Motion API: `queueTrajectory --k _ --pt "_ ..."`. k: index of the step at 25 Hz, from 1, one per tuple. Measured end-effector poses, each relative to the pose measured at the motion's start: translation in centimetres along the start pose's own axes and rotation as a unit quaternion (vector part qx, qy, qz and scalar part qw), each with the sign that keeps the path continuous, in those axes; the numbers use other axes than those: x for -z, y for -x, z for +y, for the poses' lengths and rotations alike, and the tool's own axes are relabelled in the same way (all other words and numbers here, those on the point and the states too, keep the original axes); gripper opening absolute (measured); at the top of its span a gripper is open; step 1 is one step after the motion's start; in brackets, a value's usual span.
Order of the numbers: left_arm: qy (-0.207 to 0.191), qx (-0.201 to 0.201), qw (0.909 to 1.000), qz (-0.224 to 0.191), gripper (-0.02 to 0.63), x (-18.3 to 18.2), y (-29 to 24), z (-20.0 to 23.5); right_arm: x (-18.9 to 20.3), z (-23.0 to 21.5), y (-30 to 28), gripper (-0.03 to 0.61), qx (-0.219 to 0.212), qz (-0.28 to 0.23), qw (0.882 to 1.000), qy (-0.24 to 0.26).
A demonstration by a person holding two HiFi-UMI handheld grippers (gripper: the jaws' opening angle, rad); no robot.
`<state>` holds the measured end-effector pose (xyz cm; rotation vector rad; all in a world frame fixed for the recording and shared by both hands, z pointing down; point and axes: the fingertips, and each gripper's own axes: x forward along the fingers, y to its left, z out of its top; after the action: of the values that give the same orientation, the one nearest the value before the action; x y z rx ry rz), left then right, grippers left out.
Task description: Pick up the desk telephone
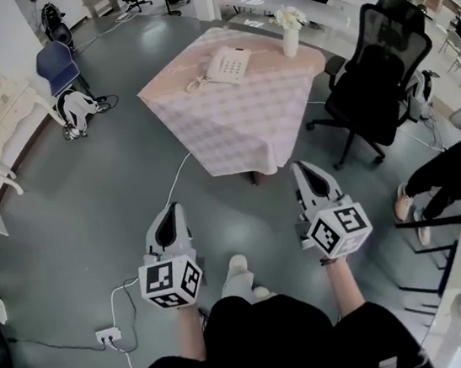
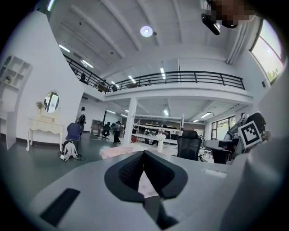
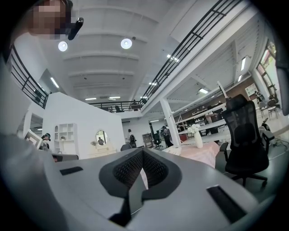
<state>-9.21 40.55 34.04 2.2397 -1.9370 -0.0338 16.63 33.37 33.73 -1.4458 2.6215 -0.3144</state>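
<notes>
A white desk telephone [image 1: 226, 65] with a coiled cord lies on a table [image 1: 239, 122] under a pale pink checked cloth, far ahead in the head view. A white vase of flowers [image 1: 290, 33] stands beside it on the right. My left gripper [image 1: 170, 211] and right gripper [image 1: 307, 169] are held low, well short of the table, both shut and empty. In the left gripper view the jaws [image 2: 144, 153] meet, with the table [image 2: 119, 151] and the vase [image 2: 160, 141] small in the distance. The right gripper [image 3: 142, 152] shows the same, with the vase [image 3: 197, 135] to its right.
A black office chair [image 1: 381, 73] stands at the table's right side. A cable and power strip [image 1: 109, 334] lie on the grey floor at front left. A backpack [image 1: 75, 110] and blue chair [image 1: 56, 65] sit at left by a white dresser [image 1: 0, 118]. A seated person's legs [image 1: 443, 179] show at right.
</notes>
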Motion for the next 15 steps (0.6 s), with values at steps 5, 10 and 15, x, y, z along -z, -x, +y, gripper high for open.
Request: queueTrajectory --k 5,10,15 --pt "0.002 -0.001 1.0000 -0.001 -0.002 -0.1 -2.3 1.5 0.1 -0.3 -2.9 -0.008 0.001 -0.001 1.000 -0.003" --pt "0.002 0.007 1.0000 0.001 -0.002 -0.6 -6.5 3.8 0.6 -1.2 -7.3 -0.009 0.002 -0.006 1.000 -0.007" --pt "0.004 0.026 0.9996 0.011 -0.002 -1.2 -11.1 5.5 0.3 -1.9 -11.8 -0.008 0.015 -0.006 1.000 -0.009"
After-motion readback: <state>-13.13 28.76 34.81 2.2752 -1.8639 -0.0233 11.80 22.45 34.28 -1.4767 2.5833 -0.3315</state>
